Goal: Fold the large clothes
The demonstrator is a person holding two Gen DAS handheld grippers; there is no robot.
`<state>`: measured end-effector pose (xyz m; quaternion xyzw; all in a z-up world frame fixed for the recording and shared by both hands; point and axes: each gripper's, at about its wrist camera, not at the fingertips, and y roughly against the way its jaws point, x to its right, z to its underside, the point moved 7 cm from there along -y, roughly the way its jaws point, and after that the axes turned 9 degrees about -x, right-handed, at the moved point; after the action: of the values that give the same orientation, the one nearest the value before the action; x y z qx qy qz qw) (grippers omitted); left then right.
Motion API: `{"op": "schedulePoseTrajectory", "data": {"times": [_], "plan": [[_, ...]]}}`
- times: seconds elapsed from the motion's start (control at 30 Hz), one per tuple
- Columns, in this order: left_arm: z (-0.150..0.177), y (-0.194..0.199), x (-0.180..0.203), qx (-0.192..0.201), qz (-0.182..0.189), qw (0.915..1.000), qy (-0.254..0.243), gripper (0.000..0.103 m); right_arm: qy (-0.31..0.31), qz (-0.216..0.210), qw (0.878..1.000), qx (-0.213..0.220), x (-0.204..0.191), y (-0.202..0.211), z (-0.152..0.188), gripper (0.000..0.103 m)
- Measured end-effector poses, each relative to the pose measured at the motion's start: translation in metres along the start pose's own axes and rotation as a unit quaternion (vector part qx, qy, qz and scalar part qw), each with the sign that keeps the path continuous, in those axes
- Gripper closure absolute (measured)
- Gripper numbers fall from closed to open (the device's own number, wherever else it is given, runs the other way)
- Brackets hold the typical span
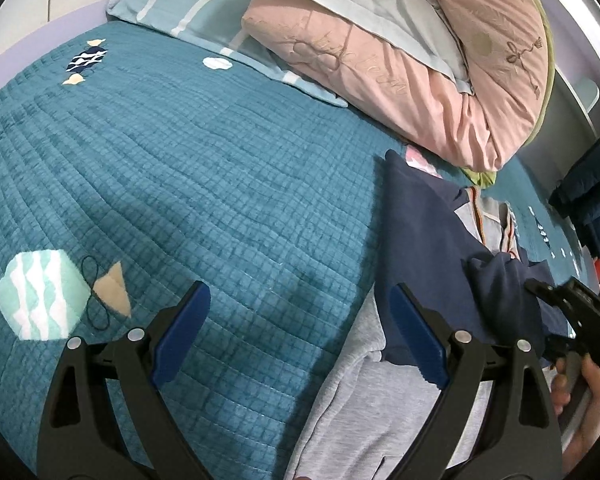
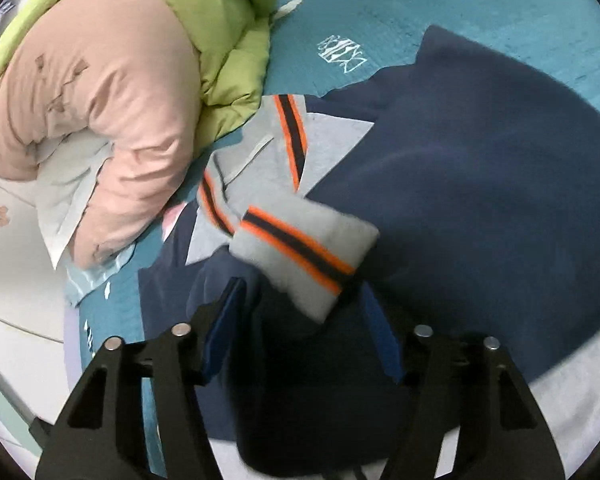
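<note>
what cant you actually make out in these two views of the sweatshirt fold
- Right wrist view: whether the right gripper grips the sleeve; the grey striped cuff is motion-blurred and covers the gap between the jaws.
- Left wrist view: most of the navy sweatshirt, cut off by the right edge and hidden behind the left gripper.
- Left wrist view: the embroidered wording on the pink quilt, too small.

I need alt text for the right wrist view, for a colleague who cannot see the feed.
The right gripper has its blue-padded jaws apart around a navy sleeve with a grey cuff striped orange and navy. Beyond lies the navy and grey sweatshirt spread on a teal quilted bedspread. A rolled pink and green duvet fills the upper left.
</note>
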<state>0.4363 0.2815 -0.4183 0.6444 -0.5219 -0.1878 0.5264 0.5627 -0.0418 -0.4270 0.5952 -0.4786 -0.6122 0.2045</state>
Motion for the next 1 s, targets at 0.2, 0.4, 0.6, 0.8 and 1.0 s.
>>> {"op": "schedulePoseTrajectory", "data": {"times": [0.2, 0.4, 0.6, 0.8, 1.0], "plan": [[-0.003, -0.001, 0.000, 0.003, -0.006, 1.0000, 0.001, 0.012, 0.084, -0.014, 0.996, 0.036, -0.051, 0.011, 0.007, 0.088], [-0.015, 0.019, -0.010, 0.046, -0.020, 0.9983, 0.030, 0.012, 0.243, -0.104, 0.964, -0.025, -0.171, 0.004, 0.076, 0.071], [-0.020, 0.020, -0.014, 0.049, -0.022, 0.9979, 0.036, 0.012, 0.267, -0.112, 0.957, -0.023, -0.174, 0.021, 0.083, 0.057], [-0.026, -0.007, 0.034, 0.021, -0.013, 0.9978, -0.062, 0.012, 0.240, 0.034, 0.970, 0.006, -0.070, 0.043, 0.016, 0.056], [-0.072, -0.065, 0.071, -0.033, -0.039, 0.9909, -0.124, 0.012, 0.196, 0.158, 0.967, 0.023, 0.032, 0.065, -0.069, 0.047]]}}
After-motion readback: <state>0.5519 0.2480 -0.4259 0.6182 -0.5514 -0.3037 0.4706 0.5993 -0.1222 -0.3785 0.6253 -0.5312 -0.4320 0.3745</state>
